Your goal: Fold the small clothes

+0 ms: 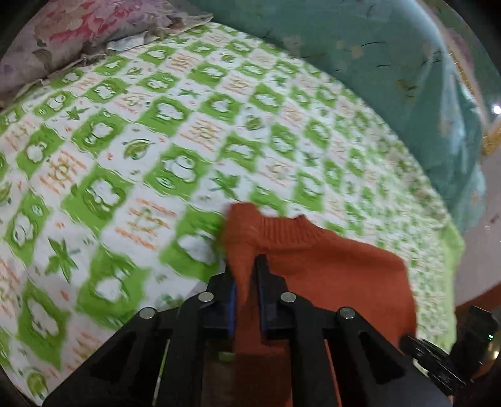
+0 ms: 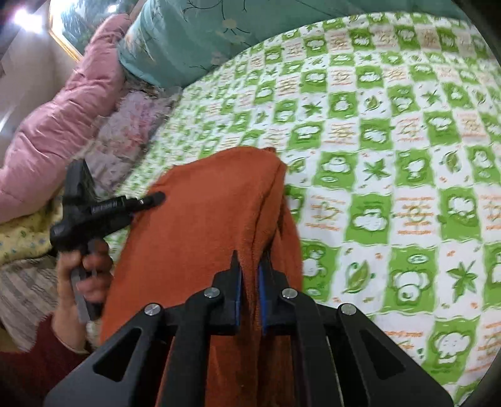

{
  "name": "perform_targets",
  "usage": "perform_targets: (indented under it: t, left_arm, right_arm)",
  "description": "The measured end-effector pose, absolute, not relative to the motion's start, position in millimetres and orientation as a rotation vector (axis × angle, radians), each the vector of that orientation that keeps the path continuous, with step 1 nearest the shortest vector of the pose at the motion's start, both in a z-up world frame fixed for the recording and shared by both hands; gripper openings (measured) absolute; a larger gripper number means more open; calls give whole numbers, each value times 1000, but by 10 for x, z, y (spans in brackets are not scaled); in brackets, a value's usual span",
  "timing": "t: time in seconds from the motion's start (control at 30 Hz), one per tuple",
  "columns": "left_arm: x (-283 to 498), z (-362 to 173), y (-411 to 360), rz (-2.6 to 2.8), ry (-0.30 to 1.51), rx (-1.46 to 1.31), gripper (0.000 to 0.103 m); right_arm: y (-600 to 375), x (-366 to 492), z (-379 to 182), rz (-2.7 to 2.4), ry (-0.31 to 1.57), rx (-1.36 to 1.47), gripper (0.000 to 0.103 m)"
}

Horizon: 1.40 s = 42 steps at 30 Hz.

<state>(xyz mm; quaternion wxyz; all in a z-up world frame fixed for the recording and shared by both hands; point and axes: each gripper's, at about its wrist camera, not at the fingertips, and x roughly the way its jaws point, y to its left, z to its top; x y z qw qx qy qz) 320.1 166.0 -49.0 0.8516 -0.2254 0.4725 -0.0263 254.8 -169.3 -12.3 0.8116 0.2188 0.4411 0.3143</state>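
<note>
An orange knitted sweater (image 1: 328, 266) hangs between both grippers above the bed, its ribbed collar (image 1: 291, 231) facing away in the left wrist view. My left gripper (image 1: 245, 266) is shut on a fold of the sweater just below the collar. In the right wrist view the sweater (image 2: 203, 219) drapes in a long fold, and my right gripper (image 2: 250, 263) is shut on its bunched edge. A hand (image 2: 84, 275) holds the left gripper (image 2: 153, 198) at the left of that view, its tip at the sweater's side. The sweater's lower part is hidden behind the grippers.
A green-and-white patterned sheet (image 1: 156, 141) covers the bed (image 2: 391, 156). A teal quilt (image 1: 344, 40) lies along the far side. A floral pillow (image 1: 78, 28) sits at one corner, and a pink padded quilt (image 2: 62, 119) is heaped at the left of the right wrist view.
</note>
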Motion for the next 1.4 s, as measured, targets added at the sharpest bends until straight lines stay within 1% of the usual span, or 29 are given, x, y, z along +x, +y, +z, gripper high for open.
perform_targets:
  t: [0.07, 0.1, 0.17, 0.2, 0.33, 0.4, 0.47, 0.5, 0.53, 0.57, 0.7, 0.8, 0.93, 1.0, 1.07, 1.13, 1.17, 1.2, 1.27, 1.33, 1.37, 1.4]
  left_arm:
    - [3135, -439, 1636, -64, 990, -444, 10]
    - [3065, -376, 1602, -78, 980, -418, 11]
    - [2873, -254, 1539, -96, 959, -367, 14]
    - [2734, -188, 1517, -111, 947, -355, 19]
    - [2081, -18, 1460, -211, 921, -371, 29]
    - [1744, 17, 1369, -228, 920, -324, 42]
    - [1408, 38, 1280, -230, 913, -272, 47]
    - [1237, 37, 1247, -234, 915, -254, 52]
    - [1095, 27, 1227, -235, 917, -245, 54]
    - [934, 13, 1216, -236, 917, -243, 57]
    - [450, -81, 1135, -242, 921, -217, 63]
    - [316, -211, 1008, -238, 938, -175, 64]
    - [287, -303, 856, -176, 912, -89, 64]
    - [324, -326, 820, -150, 897, -79, 64]
    - [362, -368, 808, -121, 895, -59, 64]
    - [354, -409, 775, -112, 889, -29, 63]
    - [358, -414, 761, -109, 885, -11, 63]
    - [322, -432, 729, -100, 881, 19, 63]
    - [282, -448, 720, -91, 876, 36, 63]
    - [290, -441, 769, -91, 877, -11, 60]
    - [299, -433, 784, -103, 876, -32, 55]
    - [299, -432, 782, -115, 875, -38, 53]
  right_arm:
    - [-1697, 2552, -117, 667, 941, 485, 11]
    - [-1713, 2525, -91, 669, 936, 491, 13]
    - [-1783, 2419, -18, 663, 916, 502, 14]
    - [-1840, 2338, 23, 660, 904, 508, 14]
    - [-2045, 2076, 61, 660, 890, 551, 14]
    - [-2122, 1909, 45, 670, 899, 556, 16]
    - [-2178, 1746, 8, 669, 907, 559, 29]
    - [-2203, 1678, -8, 661, 907, 560, 42]
    - [-2219, 1620, -19, 655, 903, 561, 45]
    - [-2244, 1529, -32, 653, 896, 560, 45]
    - [-2277, 1300, -31, 659, 874, 553, 45]
    - [-2207, 1204, -46, 673, 883, 506, 45]
    - [-2110, 1127, -119, 660, 910, 444, 45]
    - [-2124, 1107, -141, 666, 911, 460, 44]
    - [-2108, 1095, -157, 677, 915, 465, 36]
    - [-2070, 1091, -156, 677, 922, 447, 16]
    - [-2042, 1098, -151, 675, 925, 432, 9]
    - [-2037, 1103, -147, 677, 925, 433, 6]
    - [-2043, 1103, -139, 689, 920, 445, 6]
    - [-2056, 1118, -125, 694, 916, 449, 5]
    - [-2061, 1121, -114, 698, 912, 457, 5]
    - [-2075, 1128, -108, 700, 910, 470, 5]
